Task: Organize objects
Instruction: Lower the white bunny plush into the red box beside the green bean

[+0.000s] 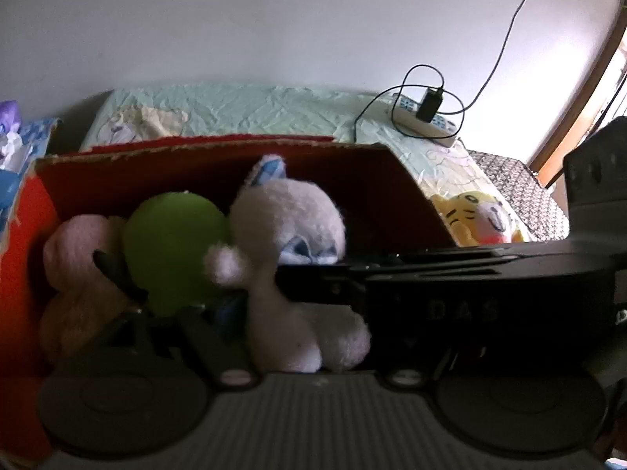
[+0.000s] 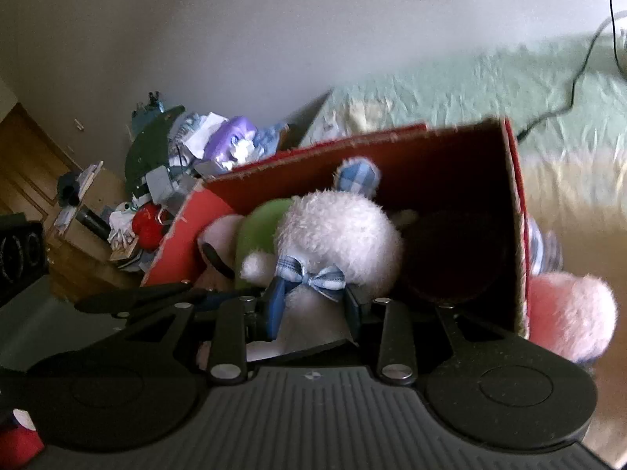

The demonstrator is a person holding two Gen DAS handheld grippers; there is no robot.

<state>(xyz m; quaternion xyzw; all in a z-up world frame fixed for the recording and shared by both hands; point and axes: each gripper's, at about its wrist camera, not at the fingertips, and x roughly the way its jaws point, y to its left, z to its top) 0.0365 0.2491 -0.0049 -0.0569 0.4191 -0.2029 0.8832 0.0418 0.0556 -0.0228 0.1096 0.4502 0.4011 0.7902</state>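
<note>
Plush rabbit (image 2: pixel 337 235) between right gripper (image 2: pixel 313 305) fingers

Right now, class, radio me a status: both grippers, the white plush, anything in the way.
Right gripper shut on white plush, over red box. Left gripper state unclear, reaching into box. Green toy and pink plush crowd the box.

The white plush bunny (image 2: pixel 337 231) with a blue plaid bow sits in the red cardboard box (image 2: pixel 513 211), squished against a green plush (image 1: pixel 172 250) and a pale pink one (image 1: pixel 78 274). Another pink plush (image 2: pixel 568 313) lies just outside the box on the bed.
</note>
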